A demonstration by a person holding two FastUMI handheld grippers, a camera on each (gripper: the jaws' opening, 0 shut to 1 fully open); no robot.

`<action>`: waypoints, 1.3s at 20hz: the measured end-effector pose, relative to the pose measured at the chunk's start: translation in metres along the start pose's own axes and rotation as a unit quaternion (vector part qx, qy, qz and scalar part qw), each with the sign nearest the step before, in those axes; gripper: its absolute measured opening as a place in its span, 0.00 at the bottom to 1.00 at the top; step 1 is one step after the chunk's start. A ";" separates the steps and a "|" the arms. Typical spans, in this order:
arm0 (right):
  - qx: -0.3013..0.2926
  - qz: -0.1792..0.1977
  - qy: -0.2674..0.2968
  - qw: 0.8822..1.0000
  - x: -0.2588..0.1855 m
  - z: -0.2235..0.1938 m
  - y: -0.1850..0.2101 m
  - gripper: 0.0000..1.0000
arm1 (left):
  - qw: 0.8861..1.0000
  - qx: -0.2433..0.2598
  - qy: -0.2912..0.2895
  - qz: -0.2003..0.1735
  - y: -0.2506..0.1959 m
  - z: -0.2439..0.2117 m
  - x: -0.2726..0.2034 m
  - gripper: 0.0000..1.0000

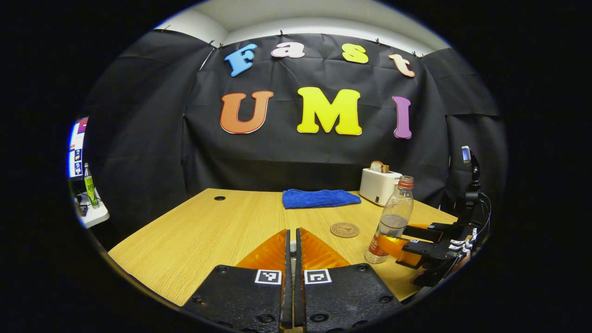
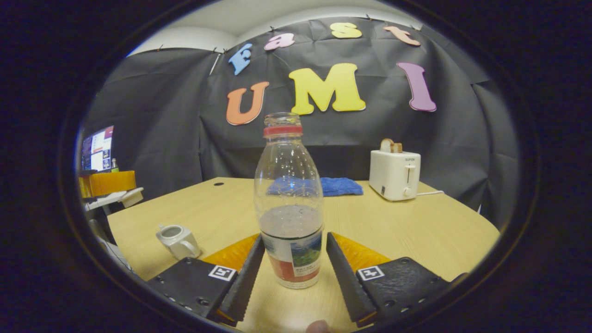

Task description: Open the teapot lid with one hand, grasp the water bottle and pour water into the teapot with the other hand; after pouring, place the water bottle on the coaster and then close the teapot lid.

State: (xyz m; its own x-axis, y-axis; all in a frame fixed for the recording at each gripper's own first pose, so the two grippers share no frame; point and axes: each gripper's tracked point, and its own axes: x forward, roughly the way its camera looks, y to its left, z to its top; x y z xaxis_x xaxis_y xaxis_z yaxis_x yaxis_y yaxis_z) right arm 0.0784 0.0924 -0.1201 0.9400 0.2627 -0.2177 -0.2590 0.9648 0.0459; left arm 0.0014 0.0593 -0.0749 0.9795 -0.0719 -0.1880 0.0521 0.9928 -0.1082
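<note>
Wood-grain table [image 1: 199, 231] carries everything in the booth and is the largest item. At its far edge stand a white toaster [image 2: 394, 175] with bread in its slots and a folded blue cloth [image 1: 320, 198]; both sit well clear of the working zone and appear to play no part in the task.

Clear plastic water bottle [image 2: 290, 203], uncapped, red ring at the neck, stands upright on the table and is under half full. It stands between the fingers of the right gripper [image 2: 294, 261], whose jaws are set wide to either side of the label; small gaps show on both sides, so no pressure is confirmed. Judgement: the gripper is positioned low on the body for a stable sideways grasp, but the grasp is not yet made.

White teapot [image 2: 178, 240] sits near the table's front left edge in the right gripper view, well apart from the bottle. Its mouth shows open, with no lid on it. The lid's whereabouts cannot be told.

Round coaster [image 1: 344, 229] lies bare, near the bottle, ready to receive it after pouring.

Left gripper [image 1: 292, 249] hangs above the near table edge with fingers drawn together, almost touching. Whether something thin is held between them cannot be told.
</note>
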 end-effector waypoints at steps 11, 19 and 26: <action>-0.304 -0.041 -0.025 0.952 0.005 0.031 0.016 0.71 | 1.000 -0.008 -0.015 0.012 0.027 -0.001 -0.004 0.04; -0.505 -0.055 -0.022 0.861 0.031 0.032 0.026 0.71 | 0.999 -0.010 -0.007 0.030 0.050 -0.010 -0.007 0.04; -0.642 -0.062 -0.057 0.762 0.033 0.040 0.046 0.71 | 0.999 -0.016 -0.005 0.046 0.069 -0.014 -0.013 0.04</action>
State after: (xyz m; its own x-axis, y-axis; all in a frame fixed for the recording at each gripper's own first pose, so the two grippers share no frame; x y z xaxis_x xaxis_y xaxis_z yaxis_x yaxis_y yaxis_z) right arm 0.1069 0.1461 -0.0861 0.9691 0.2410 -0.0526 -0.1011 0.1938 -0.9758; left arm -0.0102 0.1274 -0.0935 0.9819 0.0203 -0.1884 -0.0439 0.9915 -0.1222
